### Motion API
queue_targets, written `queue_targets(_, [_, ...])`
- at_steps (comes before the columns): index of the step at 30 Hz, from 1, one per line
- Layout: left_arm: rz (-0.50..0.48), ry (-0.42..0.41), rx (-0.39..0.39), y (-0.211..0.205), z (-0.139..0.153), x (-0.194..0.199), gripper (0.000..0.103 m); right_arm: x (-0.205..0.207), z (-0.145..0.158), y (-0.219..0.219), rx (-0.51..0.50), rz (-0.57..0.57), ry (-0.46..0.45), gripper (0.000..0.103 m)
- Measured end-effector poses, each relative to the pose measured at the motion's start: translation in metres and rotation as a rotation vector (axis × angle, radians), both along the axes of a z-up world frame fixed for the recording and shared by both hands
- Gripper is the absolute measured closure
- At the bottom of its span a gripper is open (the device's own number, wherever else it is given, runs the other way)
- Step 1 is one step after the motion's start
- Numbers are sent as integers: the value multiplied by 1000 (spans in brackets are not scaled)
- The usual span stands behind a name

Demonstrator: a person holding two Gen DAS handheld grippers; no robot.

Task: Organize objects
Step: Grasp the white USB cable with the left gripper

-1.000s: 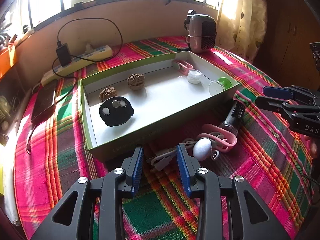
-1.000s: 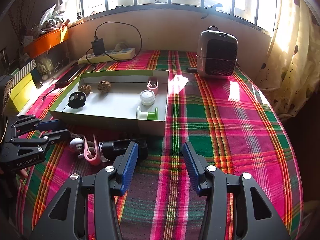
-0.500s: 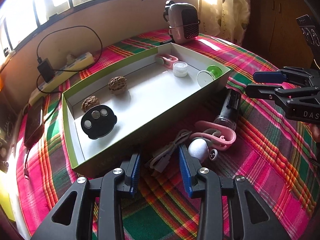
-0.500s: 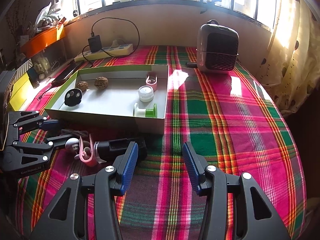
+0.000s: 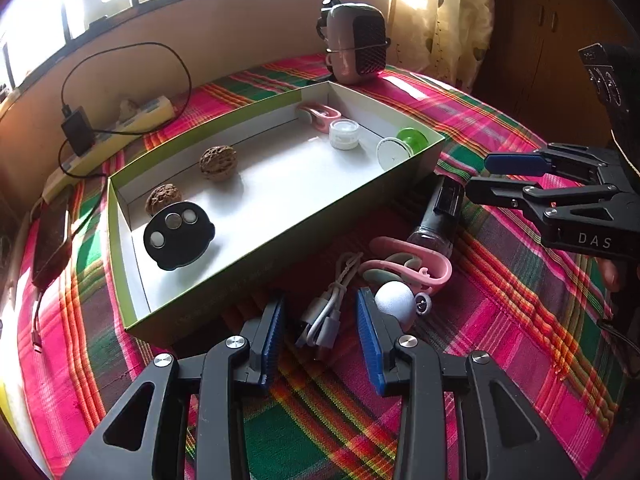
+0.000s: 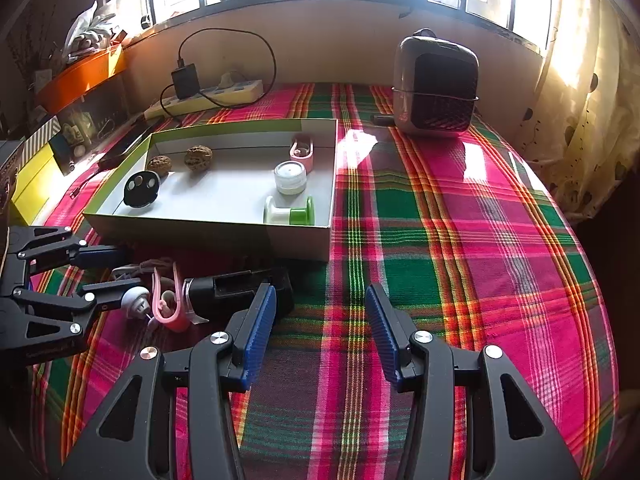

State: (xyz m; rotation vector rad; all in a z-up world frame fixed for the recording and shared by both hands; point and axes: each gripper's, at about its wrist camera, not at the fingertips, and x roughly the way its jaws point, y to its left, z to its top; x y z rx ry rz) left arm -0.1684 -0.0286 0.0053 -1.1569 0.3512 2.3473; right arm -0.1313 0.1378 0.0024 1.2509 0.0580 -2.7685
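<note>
My left gripper (image 5: 320,310) is open and points down at a coiled grey cable (image 5: 325,314), which lies between its blue pads untouched. A white ball (image 5: 394,301) sits just outside the right pad, with a pink clip (image 5: 408,266) and a black bottle (image 5: 445,216) behind it. The green box (image 5: 240,276) holds two walnuts (image 5: 218,162), a black disc (image 5: 178,234), a small pink clip, a white jar (image 5: 343,134) and a green spool (image 5: 400,146). My right gripper (image 6: 318,304) stands open over bare cloth, beside the black bottle (image 6: 240,288).
A plaid cloth covers the table. A small heater (image 6: 436,84) stands at the back, a power strip (image 6: 216,94) with a charger along the wall. A phone (image 5: 50,236) lies left of the box. An orange tray (image 6: 80,76) and curtains border the table.
My left gripper has drawn closer to the cable and rolled a little, so the cable now lies between its pads. The right gripper has stayed where it was.
</note>
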Motion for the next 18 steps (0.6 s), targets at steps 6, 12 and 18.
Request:
queue_targets(6, [7, 7, -5, 4, -1, -3, 69, 0, -1, -3, 3, 6, -3, 55])
queue_targets(12, [19, 8, -2, 4, -1, -1, 78, 0, -3, -7, -3, 11, -10, 55])
queue_targets(18, [89, 4, 27, -7, -1, 3, 87, 1, 0, -12, -8, 15, -4, 55])
